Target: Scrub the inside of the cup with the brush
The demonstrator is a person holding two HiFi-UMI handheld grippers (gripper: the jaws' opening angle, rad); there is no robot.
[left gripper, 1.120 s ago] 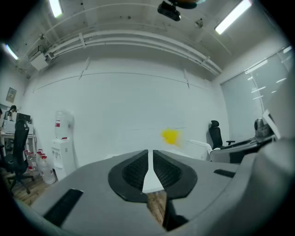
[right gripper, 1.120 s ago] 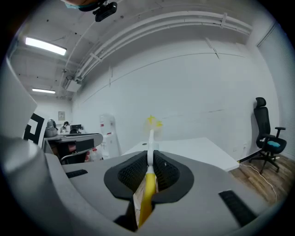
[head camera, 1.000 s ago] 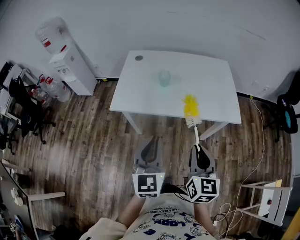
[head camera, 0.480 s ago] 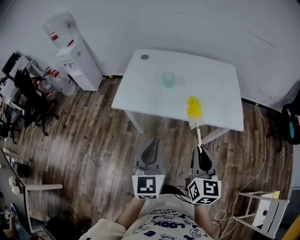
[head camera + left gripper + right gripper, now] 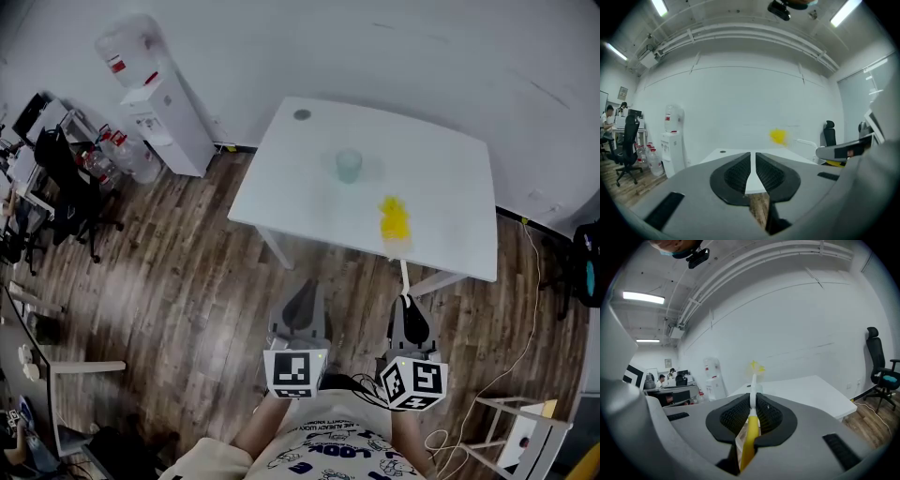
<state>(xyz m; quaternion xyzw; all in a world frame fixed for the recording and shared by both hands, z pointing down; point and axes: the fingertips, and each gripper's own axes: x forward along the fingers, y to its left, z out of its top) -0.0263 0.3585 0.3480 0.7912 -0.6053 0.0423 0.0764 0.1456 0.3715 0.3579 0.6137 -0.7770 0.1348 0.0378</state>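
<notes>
At the far left, a white water dispenser point(image 5: 155, 80) stands against the wall, with a black office chair point(image 5: 66, 178) a little nearer on the wood floor point(image 5: 187, 281). The left tongs point(image 5: 302, 309) are held low in front of the person, short of the white tabletop point(image 5: 450, 178). The left gripper view shows their ribbed pads pressed almost together, with only a thin slit between them and nothing in it.

On the tabletop a small dark disc point(image 5: 302, 114) lies near the far left corner. The pale, see-through cup point(image 5: 349, 165) stands upright toward the middle, with nothing in it that can be made out. The brush point(image 5: 394, 220) is to the right of the cup and nearer the person, well apart from it. Its yellow bristle head hangs over the near part of the tabletop, and its white stem runs back to the right tongs point(image 5: 410, 323). In the right gripper view these pinch the stem between their pads, with the yellow grip trailing behind. A cable point(image 5: 506, 366) lies on the floor at the far right.
</notes>
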